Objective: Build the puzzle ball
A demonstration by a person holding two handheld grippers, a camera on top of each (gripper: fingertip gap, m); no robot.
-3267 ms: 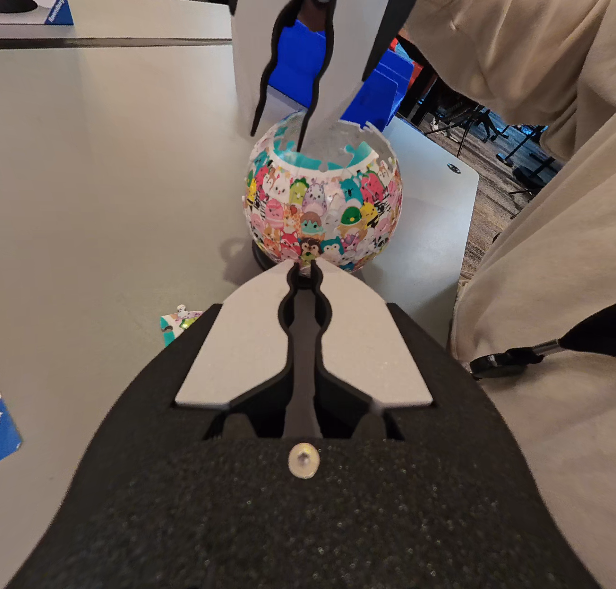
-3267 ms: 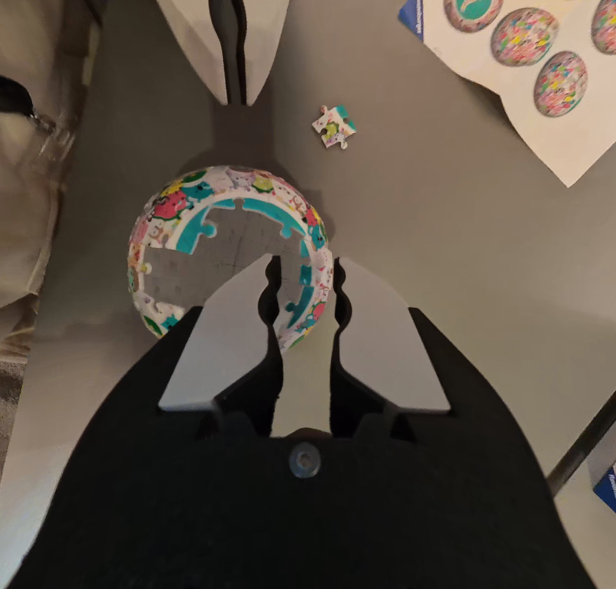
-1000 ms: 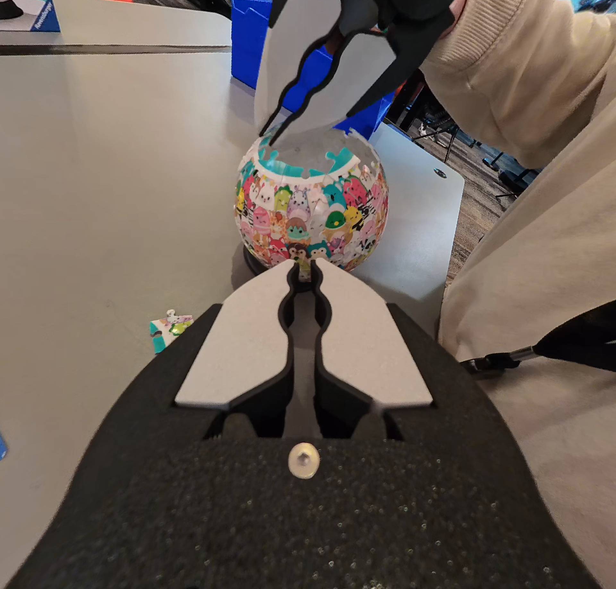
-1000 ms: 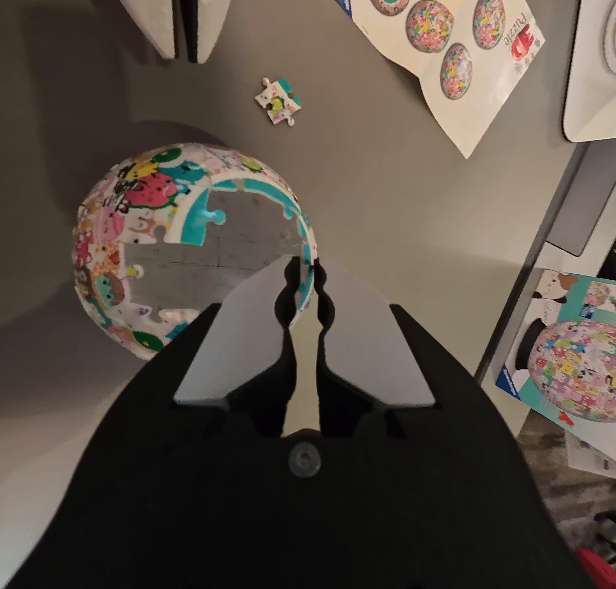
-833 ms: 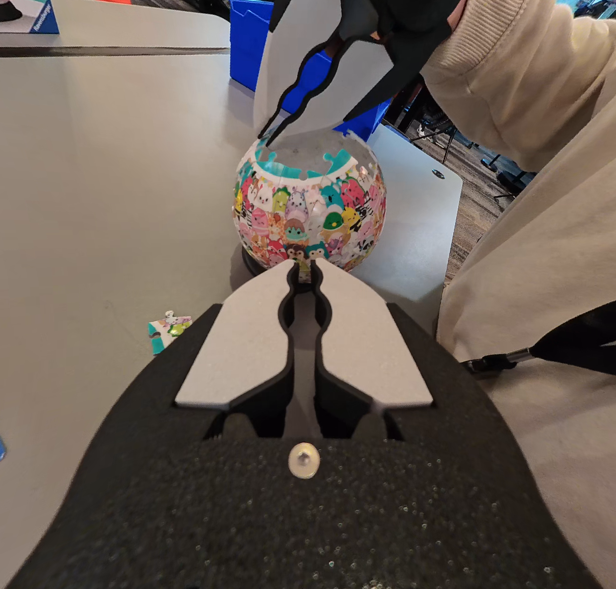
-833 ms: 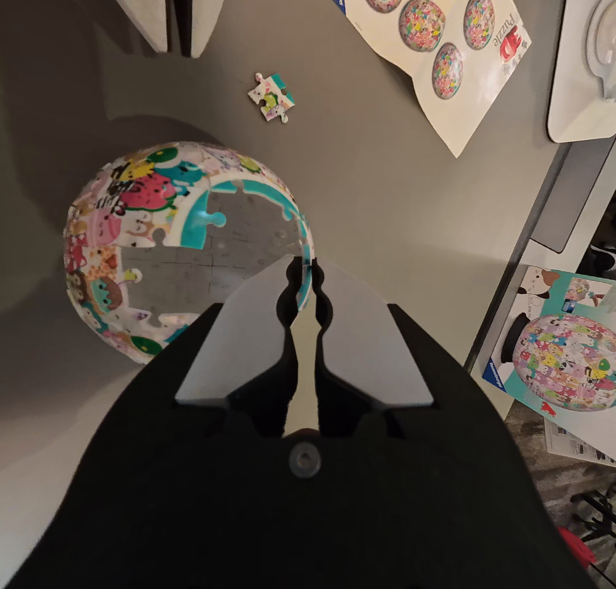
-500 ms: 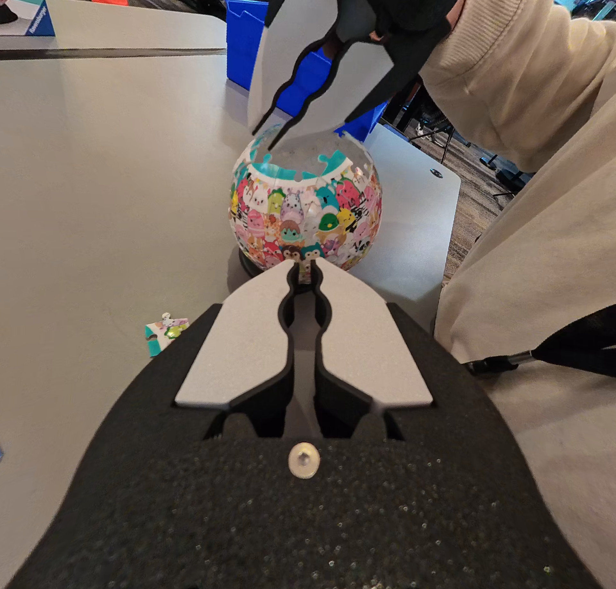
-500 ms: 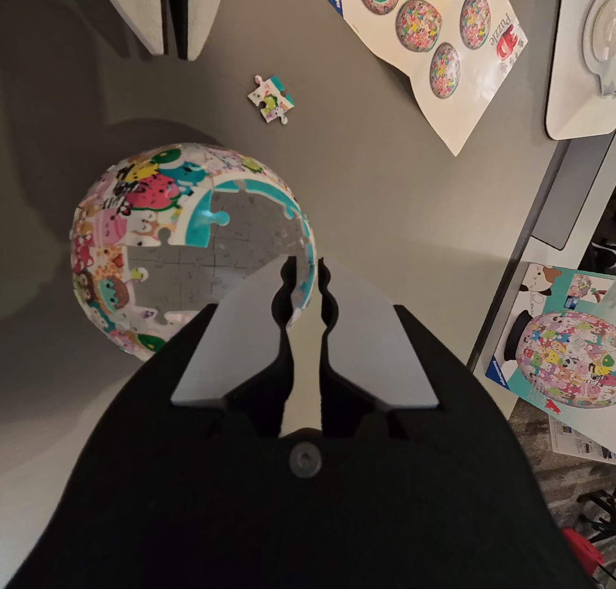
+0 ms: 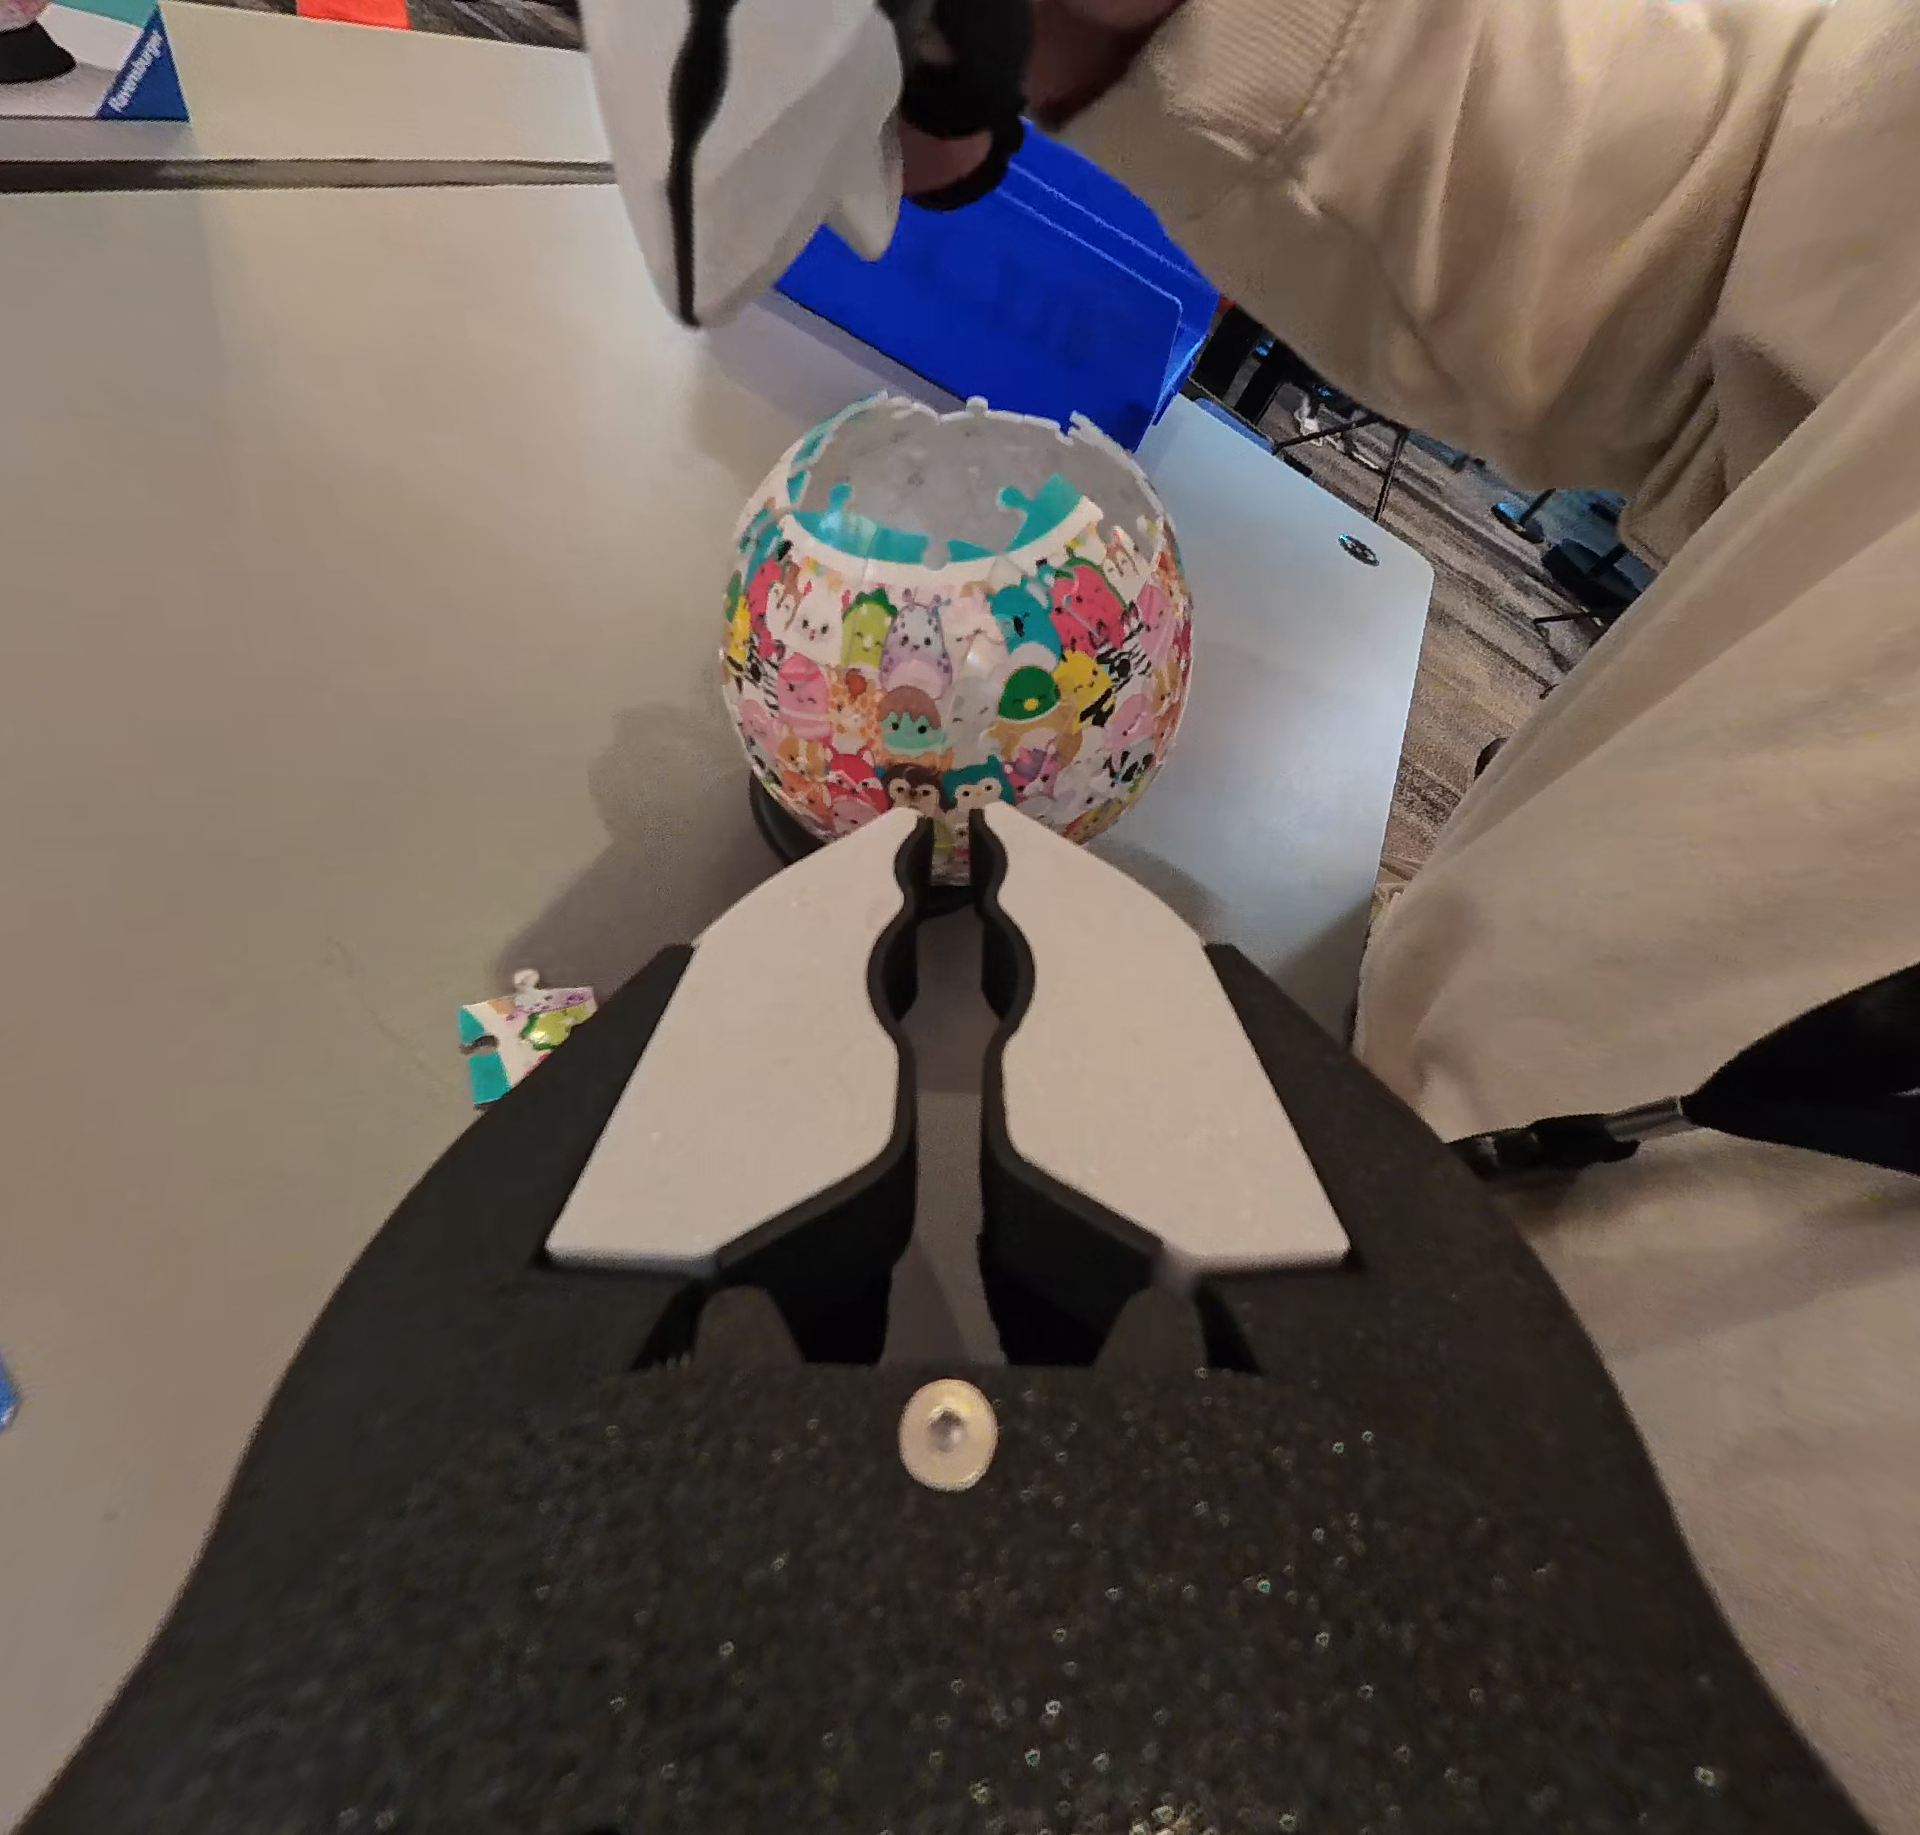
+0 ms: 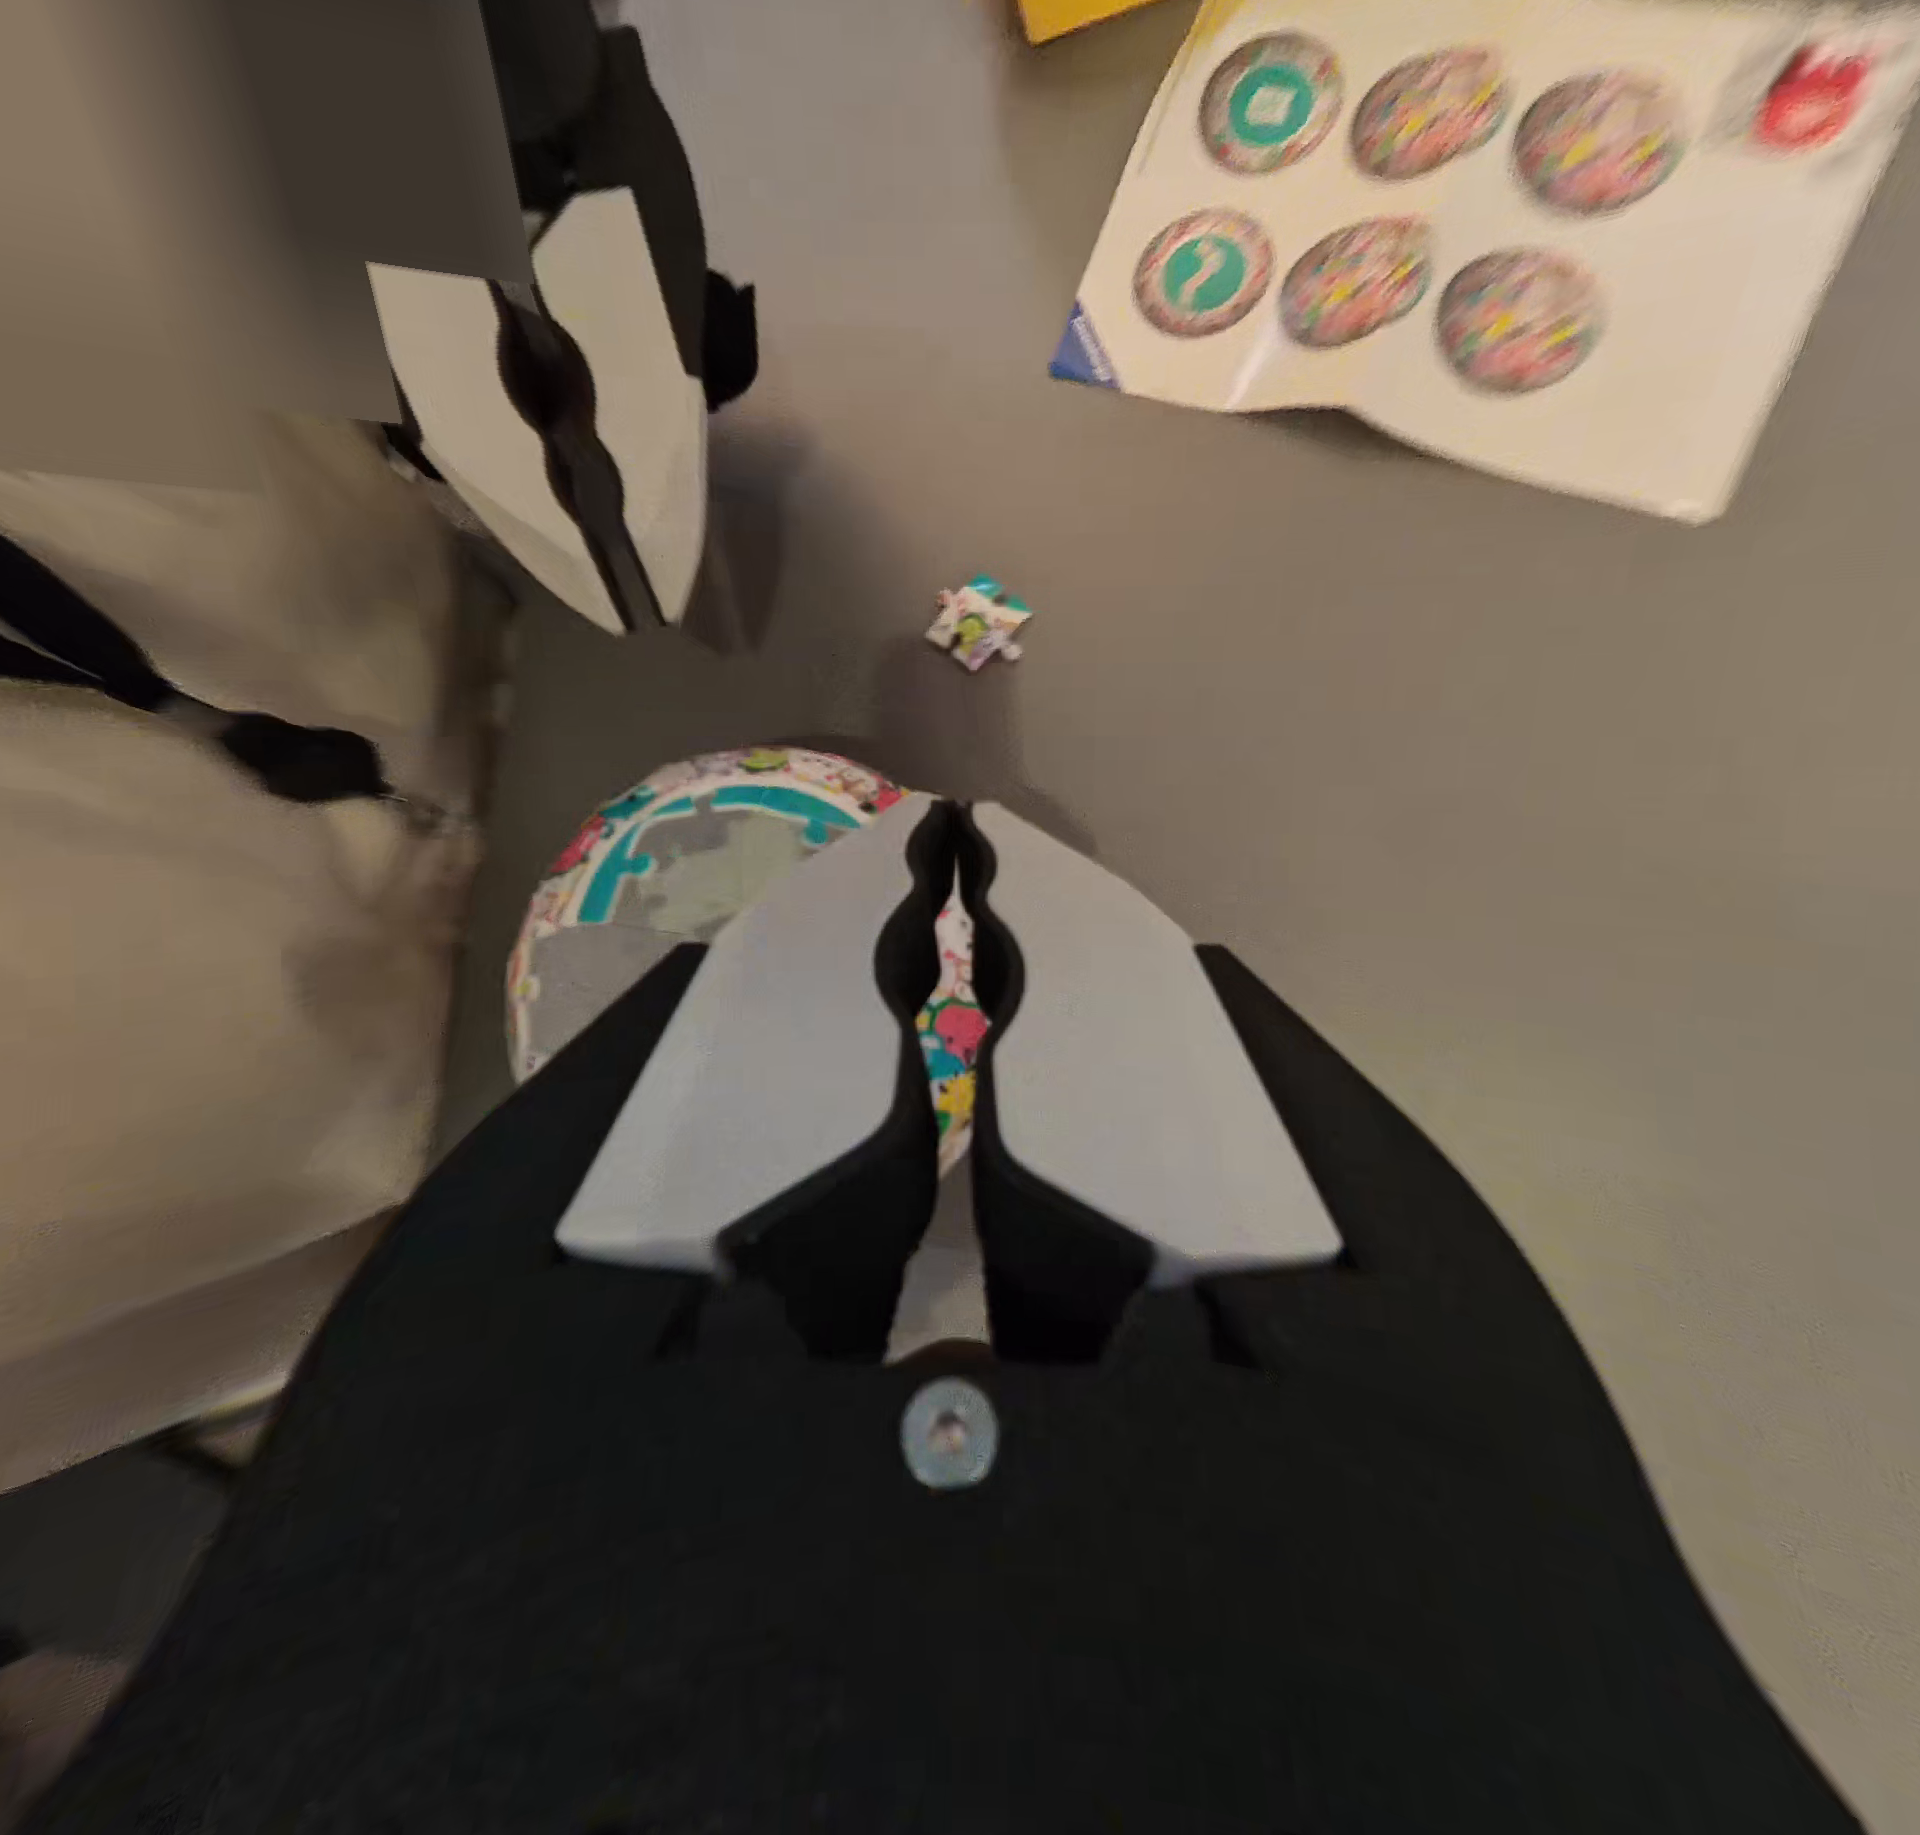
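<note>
Multicoloured ball (image 9: 956, 653) sits on its black stand on the tabletop (image 9: 312, 538), top still open. Right tool (image 9: 691, 310), a second ago pinching the rim, has lifted clear and is closed, empty. Left tool (image 9: 948, 829) stays closed just before the ball. Loose piece (image 10: 979, 625) nearby is probably next.

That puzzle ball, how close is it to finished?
Most of the puzzle ball is built and sits on its black stand. The top is open, with a jagged rim. Both grippers, left and right, are shut and empty. One loose piece lies on the table.
</note>
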